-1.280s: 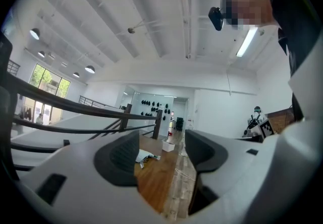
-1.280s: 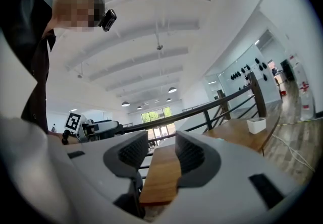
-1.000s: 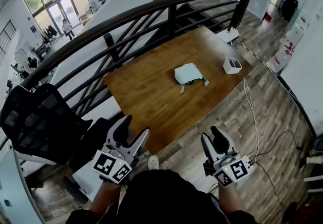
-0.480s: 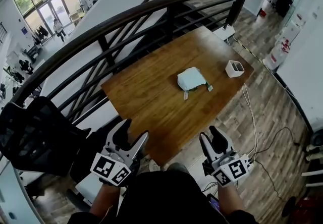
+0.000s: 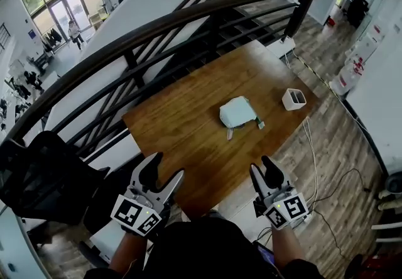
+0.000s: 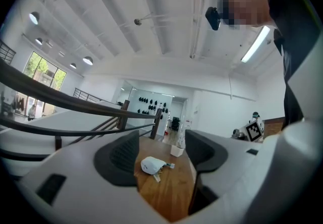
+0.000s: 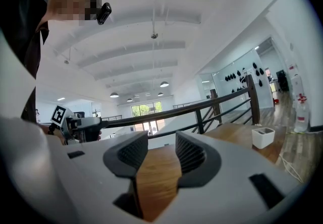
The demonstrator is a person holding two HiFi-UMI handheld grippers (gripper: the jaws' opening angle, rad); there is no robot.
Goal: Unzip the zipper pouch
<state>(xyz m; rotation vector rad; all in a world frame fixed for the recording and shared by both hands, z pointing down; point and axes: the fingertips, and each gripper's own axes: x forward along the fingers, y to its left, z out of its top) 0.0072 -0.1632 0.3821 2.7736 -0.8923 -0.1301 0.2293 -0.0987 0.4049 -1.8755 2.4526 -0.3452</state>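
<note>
Far left, a black mesh office chair (image 5: 44, 171) sat beside the dark metal stair railing (image 5: 157, 26). The left gripper (image 5: 164, 169) hung just short of the near edge of the brown wooden table (image 5: 182, 120). It wasn't holding anything: its jaws stood wide apart with only air between them. In the left gripper view, the pale blue-white fabric zipper pouch (image 6: 151, 165) showed up through that gap, but it was well away out on the tabletop, not touching the pads.

From the head view, the pouch (image 5: 235, 112) lay flat around the middle of the table, a little right of centre, with small tabs sticking out of its near side. It was well apart from both tools.

The right gripper (image 5: 260, 168) was also off the near edge and empty, jaws partway apart with just bare wood visible between them. A small white square container (image 5: 294, 98) stood near the table's right corner, right of the pouch.
</note>
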